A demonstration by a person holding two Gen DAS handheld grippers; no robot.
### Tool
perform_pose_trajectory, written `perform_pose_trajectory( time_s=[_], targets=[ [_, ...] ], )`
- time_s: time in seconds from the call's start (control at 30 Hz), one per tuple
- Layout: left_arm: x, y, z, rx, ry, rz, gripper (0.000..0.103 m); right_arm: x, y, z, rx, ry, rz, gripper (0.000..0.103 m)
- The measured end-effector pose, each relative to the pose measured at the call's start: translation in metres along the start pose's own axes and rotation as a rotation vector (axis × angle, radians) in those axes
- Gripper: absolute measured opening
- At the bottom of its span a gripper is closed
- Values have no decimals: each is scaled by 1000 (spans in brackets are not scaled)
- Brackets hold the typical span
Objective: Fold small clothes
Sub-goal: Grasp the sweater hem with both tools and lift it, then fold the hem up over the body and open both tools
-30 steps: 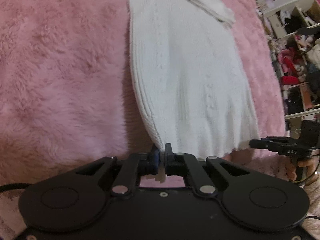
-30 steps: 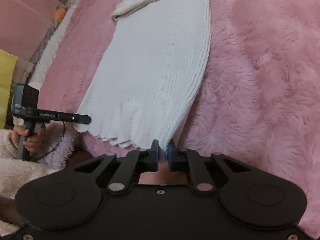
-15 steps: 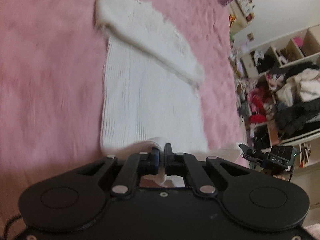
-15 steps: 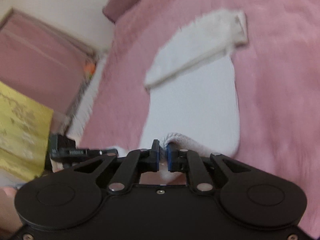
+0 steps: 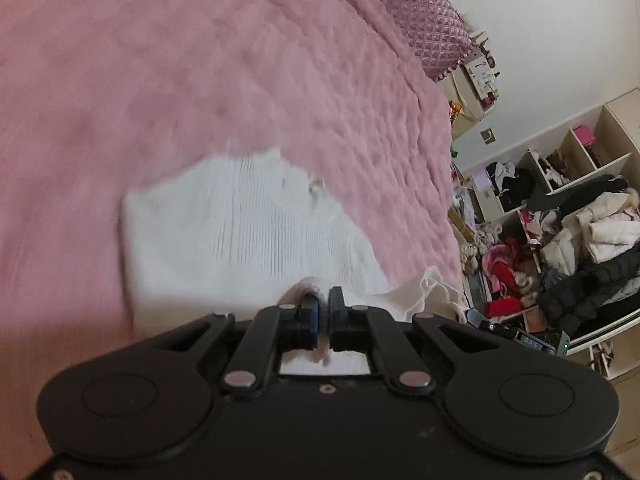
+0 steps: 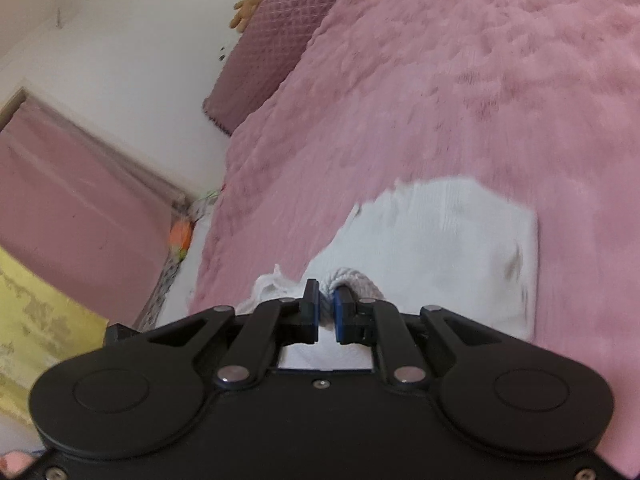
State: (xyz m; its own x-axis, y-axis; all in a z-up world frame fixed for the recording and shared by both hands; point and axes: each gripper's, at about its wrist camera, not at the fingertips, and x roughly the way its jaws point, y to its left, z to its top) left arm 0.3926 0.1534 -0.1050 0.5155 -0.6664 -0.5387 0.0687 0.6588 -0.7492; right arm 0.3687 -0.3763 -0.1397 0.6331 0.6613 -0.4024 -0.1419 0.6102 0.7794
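Change since the earlier frames: the white knit garment lay at full length a second ago, with a folded sleeve across its far end. It now shows as a much shorter, roughly square patch, its near hem carried over toward the far end. More of the room is in view than before, in both wrist views.

Location of garment: on the pink fluffy bedspread, with a quilted mauve pillow at the head of the bed. From the right wrist view the garment lies ahead and slightly right of the claw.

Left claw: closed, with a bunch of white knit pinched between its jaws; fabric shows both above the tips and behind them. It points down at a moderate slant toward the bed.

Right claw: closed on a rolled edge of the same garment, which bulges up between the blue pads. It is likewise tilted downward over the bed.

Each claw is partly visible from the other's view: the right one at the lower right beside the cluttered shelves, the left one at the lower left edge. Both frames are motion-blurred at the garment's edges.
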Motion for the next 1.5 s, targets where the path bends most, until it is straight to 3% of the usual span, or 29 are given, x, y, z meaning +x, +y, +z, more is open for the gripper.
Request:
perform_pose_trajectory(
  time_s=[0.2, 0.43, 0.93, 1.2, 1.33, 1.43, 1.5],
  targets=[
    [40, 8, 64, 10, -10, 42, 2, 52, -13, 48, -1, -3, -26, 8],
    [74, 34, 97, 5, 4, 86, 2, 91, -29, 71, -18, 6, -85, 8],
    [133, 75, 106, -49, 8, 189, 2, 134, -82, 77, 60, 24, -210, 8],
    [146, 84, 103, -53, 7, 216, 4, 138, -97, 72, 104, 20, -221, 10],
    [138, 77, 104, -35, -6, 217, 5, 132, -88, 73, 83, -7, -236, 27],
    [124, 65, 103, 10, -38, 234, 9, 118, -71, 76, 26, -61, -269, 53],
    [106, 56, 103, 47, -108, 273, 11, 110, -54, 77, -66, -89, -312, 55]
  ],
)
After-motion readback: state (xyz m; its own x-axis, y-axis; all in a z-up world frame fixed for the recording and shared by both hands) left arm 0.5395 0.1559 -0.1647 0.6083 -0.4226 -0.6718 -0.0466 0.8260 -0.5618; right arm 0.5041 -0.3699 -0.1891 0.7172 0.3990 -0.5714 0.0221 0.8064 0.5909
